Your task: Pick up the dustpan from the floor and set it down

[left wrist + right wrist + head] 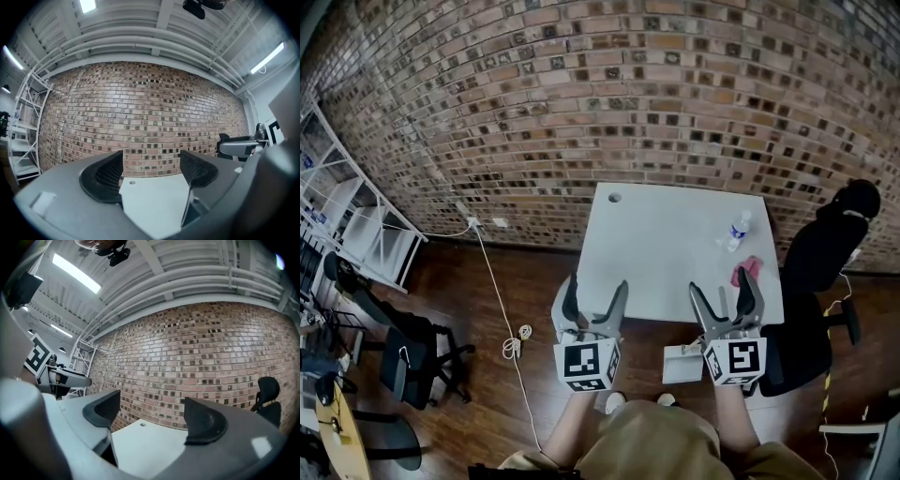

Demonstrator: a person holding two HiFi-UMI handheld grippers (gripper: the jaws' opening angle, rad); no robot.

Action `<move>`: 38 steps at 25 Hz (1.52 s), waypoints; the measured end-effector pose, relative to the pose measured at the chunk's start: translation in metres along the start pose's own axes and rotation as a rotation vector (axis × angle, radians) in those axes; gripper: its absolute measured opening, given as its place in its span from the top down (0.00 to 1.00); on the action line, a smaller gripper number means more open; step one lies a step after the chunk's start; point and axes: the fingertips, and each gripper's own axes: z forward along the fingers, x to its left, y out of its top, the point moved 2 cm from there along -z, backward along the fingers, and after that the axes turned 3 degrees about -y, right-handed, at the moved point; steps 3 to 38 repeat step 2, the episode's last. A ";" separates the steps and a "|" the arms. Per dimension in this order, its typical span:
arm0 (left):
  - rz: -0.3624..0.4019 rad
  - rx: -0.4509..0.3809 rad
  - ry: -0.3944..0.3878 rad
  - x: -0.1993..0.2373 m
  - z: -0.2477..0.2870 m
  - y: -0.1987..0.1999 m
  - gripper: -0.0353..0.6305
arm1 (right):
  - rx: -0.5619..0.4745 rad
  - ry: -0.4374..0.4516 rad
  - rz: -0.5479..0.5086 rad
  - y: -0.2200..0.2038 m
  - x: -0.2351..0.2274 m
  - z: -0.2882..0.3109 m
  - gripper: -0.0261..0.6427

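Observation:
A pale grey, flat, boxy thing [682,365], apparently the dustpan, lies low by the white table's [666,244] near edge; the right gripper's marker cube hides part of it. My right gripper [722,298] is held just above and beside it, pointing over the table, jaws open and empty. The left gripper [596,298] hangs at the table's near left corner, also open with nothing between its fingers. Both gripper views look level across the tabletop [154,197] [145,441] to the brick wall, past the open left gripper [152,171] and right gripper [152,413]; neither shows the dustpan.
A small bottle [737,230] and a pink item [746,270] sit on the table's right side. A black office chair [825,272] stands right of the table. A cable [502,291] crosses the wooden floor; white shelving [356,225] and dark chairs [412,352] are at left.

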 end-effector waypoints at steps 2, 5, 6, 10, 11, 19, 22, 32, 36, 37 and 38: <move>-0.002 0.002 -0.003 0.001 -0.001 0.000 0.38 | 0.012 0.000 0.001 -0.001 0.002 -0.001 0.34; -0.002 0.002 -0.003 0.001 -0.001 0.000 0.38 | 0.012 0.000 0.001 -0.001 0.002 -0.001 0.34; -0.002 0.002 -0.003 0.001 -0.001 0.000 0.38 | 0.012 0.000 0.001 -0.001 0.002 -0.001 0.34; -0.002 0.002 -0.003 0.001 -0.001 0.000 0.38 | 0.012 0.000 0.001 -0.001 0.002 -0.001 0.34; -0.002 0.002 -0.003 0.001 -0.001 0.000 0.38 | 0.012 0.000 0.001 -0.001 0.002 -0.001 0.34; -0.002 0.002 -0.003 0.001 -0.001 0.000 0.38 | 0.012 0.000 0.001 -0.001 0.002 -0.001 0.34; -0.002 0.002 -0.003 0.001 -0.001 0.000 0.38 | 0.012 0.000 0.001 -0.001 0.002 -0.001 0.34; -0.002 0.002 -0.003 0.001 -0.001 0.000 0.38 | 0.012 0.000 0.001 -0.001 0.002 -0.001 0.34; -0.002 0.002 -0.003 0.001 -0.001 0.000 0.38 | 0.012 0.000 0.001 -0.001 0.002 -0.001 0.34; -0.002 0.002 -0.003 0.001 -0.001 0.000 0.38 | 0.012 0.000 0.001 -0.001 0.002 -0.001 0.34; -0.002 0.002 -0.003 0.001 -0.001 0.000 0.38 | 0.012 0.000 0.001 -0.001 0.002 -0.001 0.34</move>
